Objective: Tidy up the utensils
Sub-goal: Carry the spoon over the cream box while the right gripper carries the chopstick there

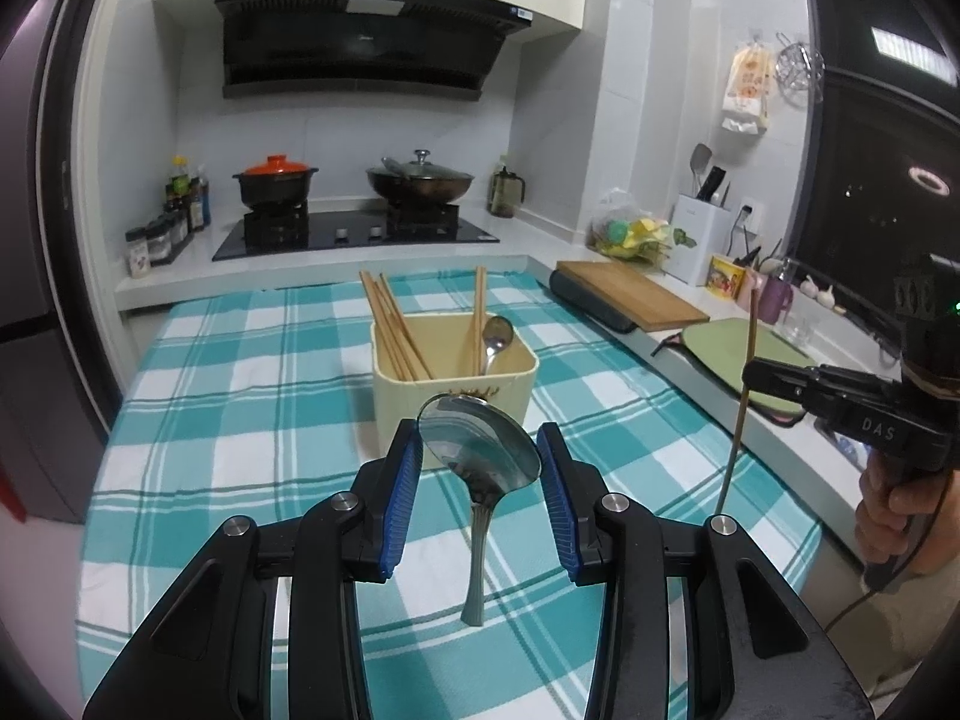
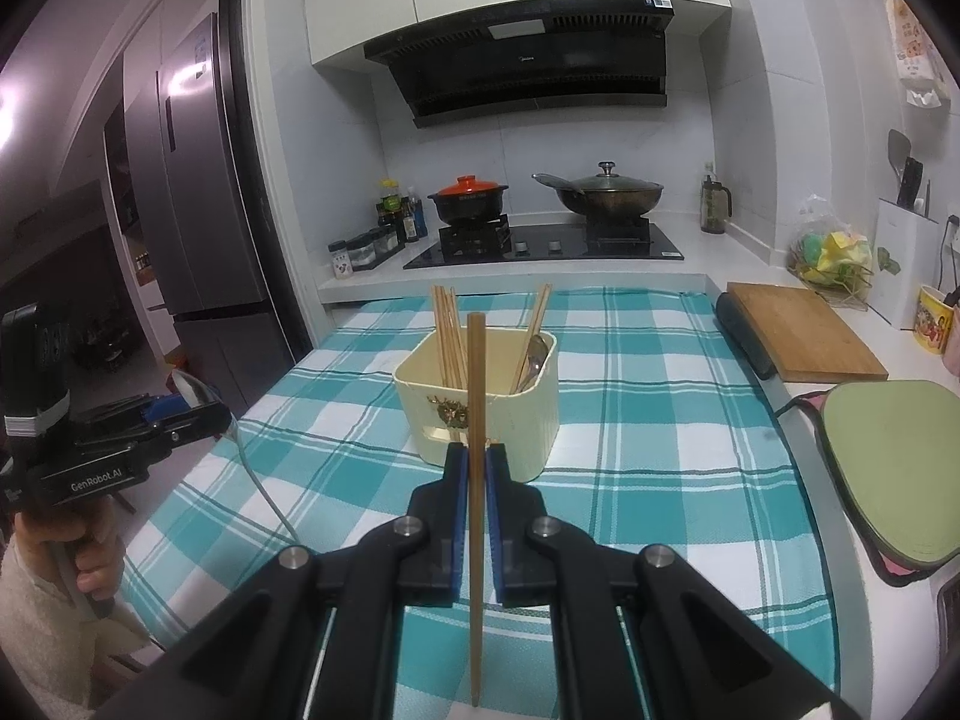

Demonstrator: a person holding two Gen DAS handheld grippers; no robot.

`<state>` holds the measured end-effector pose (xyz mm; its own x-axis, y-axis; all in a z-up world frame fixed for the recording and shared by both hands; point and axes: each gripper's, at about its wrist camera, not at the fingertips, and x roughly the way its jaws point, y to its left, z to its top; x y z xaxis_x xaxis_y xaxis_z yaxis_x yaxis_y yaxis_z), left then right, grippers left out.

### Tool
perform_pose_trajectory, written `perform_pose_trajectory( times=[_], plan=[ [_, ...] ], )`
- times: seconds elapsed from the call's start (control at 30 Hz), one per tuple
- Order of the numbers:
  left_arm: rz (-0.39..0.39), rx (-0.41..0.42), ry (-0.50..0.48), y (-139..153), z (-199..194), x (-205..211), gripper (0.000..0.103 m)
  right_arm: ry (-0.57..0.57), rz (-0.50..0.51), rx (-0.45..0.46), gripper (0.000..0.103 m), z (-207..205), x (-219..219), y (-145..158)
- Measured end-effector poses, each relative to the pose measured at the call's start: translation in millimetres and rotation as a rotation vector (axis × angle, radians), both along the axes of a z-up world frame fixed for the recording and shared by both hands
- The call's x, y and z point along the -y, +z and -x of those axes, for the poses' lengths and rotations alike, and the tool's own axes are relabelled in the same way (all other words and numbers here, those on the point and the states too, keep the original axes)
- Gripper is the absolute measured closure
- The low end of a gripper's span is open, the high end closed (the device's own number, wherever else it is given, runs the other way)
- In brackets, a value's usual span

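Observation:
A cream utensil holder point(image 1: 456, 378) point(image 2: 516, 420) stands mid-table on the teal checked cloth point(image 1: 240, 420). Several wooden chopsticks point(image 1: 393, 330) and a metal spoon point(image 1: 497, 336) stand in it. My left gripper point(image 1: 477, 438) point(image 2: 210, 411) is shut on the bowl of a second metal spoon point(image 1: 477, 552), whose handle hangs down in front of the holder. My right gripper point(image 2: 477, 456) point(image 1: 757, 373) is shut on a single wooden chopstick point(image 2: 476, 372) point(image 1: 739, 420), held upright just in front of the holder. Both grippers hover above the cloth.
A wooden cutting board point(image 1: 630, 294) and a green mat point(image 1: 738, 354) lie on the counter to the right. Behind the table is a stove point(image 1: 354, 231) with two pots, with spice bottles point(image 1: 168, 228) on its left. A fridge point(image 2: 198, 180) stands far left.

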<state>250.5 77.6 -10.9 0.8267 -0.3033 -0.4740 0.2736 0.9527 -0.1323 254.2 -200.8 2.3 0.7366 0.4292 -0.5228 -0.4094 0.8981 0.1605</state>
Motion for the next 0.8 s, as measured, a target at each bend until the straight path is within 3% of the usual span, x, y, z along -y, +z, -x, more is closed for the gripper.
perform_pose_trajectory(
  times=[0.53,0.8],
  plan=[
    [0.04,0.041,-0.007,42.7,-29.6,-7.1,0.064,0.025,0.002,0.007,0.097,-29.3,-14.1,12.6],
    [0.055,0.082,-0.018,84.5,-66.9,-7.1,0.064,0.037,-0.02,0.056,0.097,-74.3,-23.5,48.2]
  ],
)
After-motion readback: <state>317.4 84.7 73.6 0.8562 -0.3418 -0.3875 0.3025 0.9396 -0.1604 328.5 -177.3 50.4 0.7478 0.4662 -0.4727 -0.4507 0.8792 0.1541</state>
